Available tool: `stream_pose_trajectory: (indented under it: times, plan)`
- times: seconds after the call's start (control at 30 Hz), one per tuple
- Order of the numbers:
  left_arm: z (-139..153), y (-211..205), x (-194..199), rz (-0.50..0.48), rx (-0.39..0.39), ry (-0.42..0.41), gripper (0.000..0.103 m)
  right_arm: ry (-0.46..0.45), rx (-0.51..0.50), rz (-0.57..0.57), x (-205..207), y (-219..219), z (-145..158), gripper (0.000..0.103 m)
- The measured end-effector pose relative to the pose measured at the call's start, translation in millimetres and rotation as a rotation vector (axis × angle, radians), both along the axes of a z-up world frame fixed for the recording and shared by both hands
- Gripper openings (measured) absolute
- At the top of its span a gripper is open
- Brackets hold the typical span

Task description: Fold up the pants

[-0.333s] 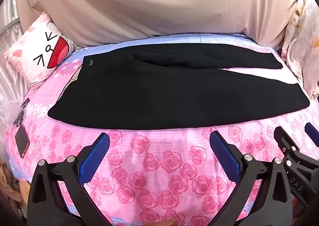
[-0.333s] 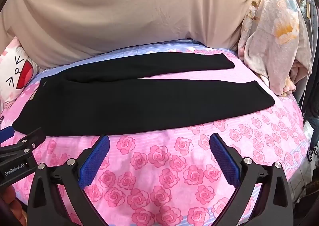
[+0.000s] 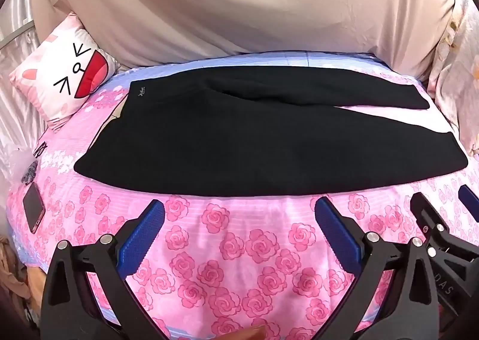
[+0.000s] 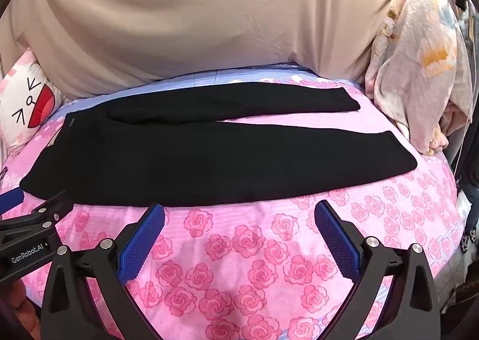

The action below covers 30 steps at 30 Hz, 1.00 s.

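Note:
Black pants (image 3: 239, 142) lie flat on the pink rose bedspread (image 3: 239, 250), waistband to the left, both legs running right with a thin gap between them. They also show in the right wrist view (image 4: 209, 157). My left gripper (image 3: 239, 217) is open and empty, just short of the pants' near edge. My right gripper (image 4: 239, 217) is open and empty, also just short of the near edge, further right. Each gripper's arm shows at the edge of the other's view.
A cat-face pillow (image 3: 66, 73) lies at the back left. A phone (image 3: 33, 211) lies on the bed's left edge. A beige quilt (image 3: 239, 4) is piled behind the pants. A floral blanket (image 4: 419, 70) is heaped at the right.
Both grippers have moved slightly forward toward the pants' near edge. The pants have not moved.

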<state>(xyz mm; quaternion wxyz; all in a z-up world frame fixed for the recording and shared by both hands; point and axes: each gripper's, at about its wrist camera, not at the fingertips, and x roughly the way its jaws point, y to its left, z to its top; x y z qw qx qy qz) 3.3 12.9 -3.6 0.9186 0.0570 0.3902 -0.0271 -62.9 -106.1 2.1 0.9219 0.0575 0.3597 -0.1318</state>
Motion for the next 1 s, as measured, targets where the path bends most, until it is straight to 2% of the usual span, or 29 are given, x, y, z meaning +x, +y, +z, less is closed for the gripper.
stream_pose_trajectory:
  times: [1.0]
  plan:
    - [-1.6, -0.9, -0.1, 0.001, 0.011, 0.003, 0.098, 0.004, -0.005, 0.027, 4.3, 5.9, -3.3, 0.098]
